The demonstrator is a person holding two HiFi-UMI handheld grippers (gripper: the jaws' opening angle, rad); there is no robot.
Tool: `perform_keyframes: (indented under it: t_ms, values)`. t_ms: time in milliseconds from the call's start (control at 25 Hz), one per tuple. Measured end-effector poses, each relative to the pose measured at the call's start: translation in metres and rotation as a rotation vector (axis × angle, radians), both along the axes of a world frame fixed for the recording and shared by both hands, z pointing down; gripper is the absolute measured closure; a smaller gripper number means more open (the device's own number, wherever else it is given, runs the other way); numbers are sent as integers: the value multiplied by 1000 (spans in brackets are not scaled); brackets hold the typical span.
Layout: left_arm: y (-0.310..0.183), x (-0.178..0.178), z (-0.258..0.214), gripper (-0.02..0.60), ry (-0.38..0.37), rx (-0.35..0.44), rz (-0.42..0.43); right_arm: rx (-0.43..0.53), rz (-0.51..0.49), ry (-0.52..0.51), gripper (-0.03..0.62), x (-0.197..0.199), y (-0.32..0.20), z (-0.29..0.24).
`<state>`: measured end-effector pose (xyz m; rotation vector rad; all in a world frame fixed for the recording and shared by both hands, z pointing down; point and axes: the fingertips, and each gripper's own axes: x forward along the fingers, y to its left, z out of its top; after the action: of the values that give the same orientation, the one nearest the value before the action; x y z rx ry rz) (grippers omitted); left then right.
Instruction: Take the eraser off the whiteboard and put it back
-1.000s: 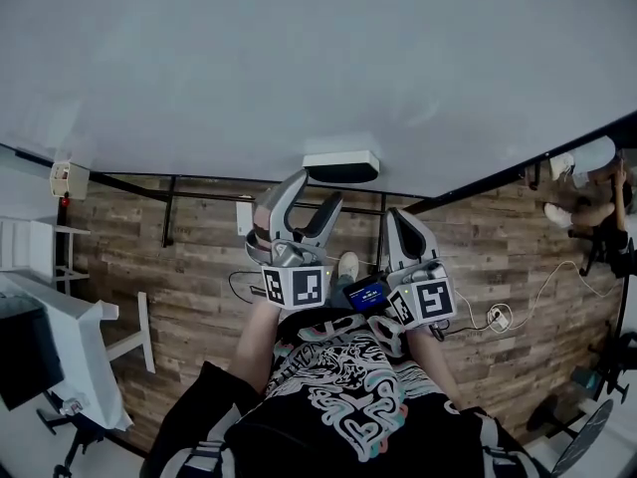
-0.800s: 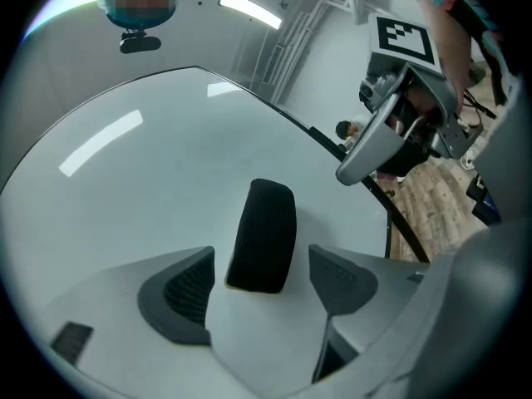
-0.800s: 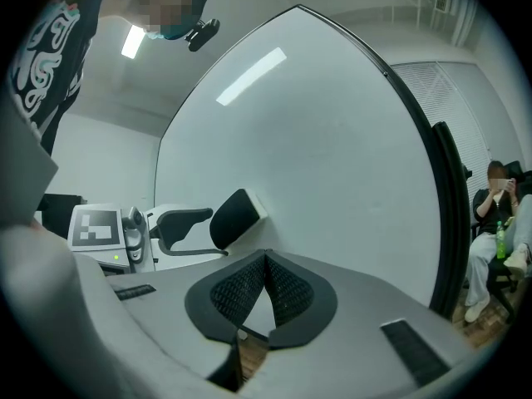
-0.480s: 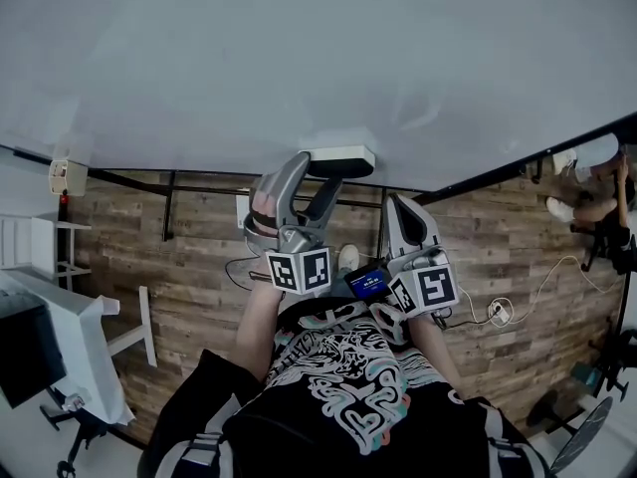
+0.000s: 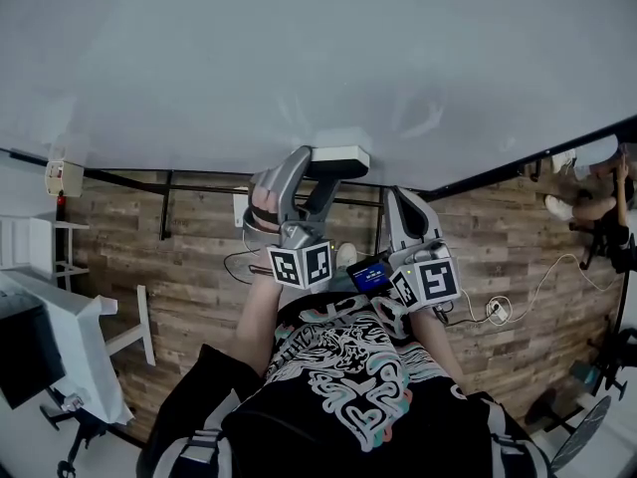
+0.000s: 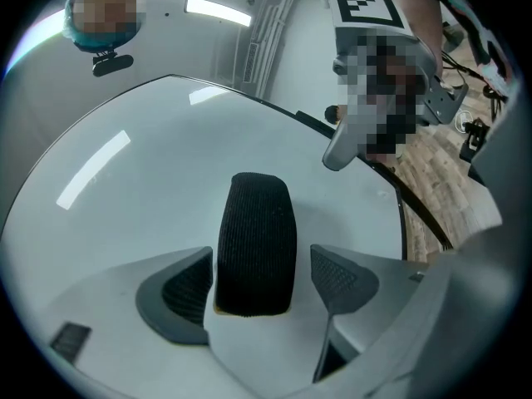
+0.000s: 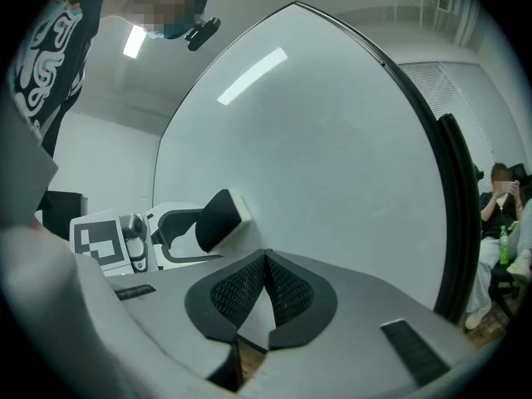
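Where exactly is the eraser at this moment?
In the left gripper view, the eraser sits on the whiteboard, between the open left tongs.

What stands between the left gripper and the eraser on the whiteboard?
Nothing visible. The eraser lies against the whiteboard, right between the open jaws of the left gripper, with only bare board around it.
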<state>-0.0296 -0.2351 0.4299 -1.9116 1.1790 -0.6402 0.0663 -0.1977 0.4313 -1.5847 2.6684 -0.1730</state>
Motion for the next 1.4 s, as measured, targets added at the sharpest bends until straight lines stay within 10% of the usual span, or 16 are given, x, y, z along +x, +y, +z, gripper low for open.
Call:
perform_keyframes:
  t_ms: [1400]
  values:
    - [1,-3,-9,325,-29,39,-18,13,5,-6,580,7,1,-3]
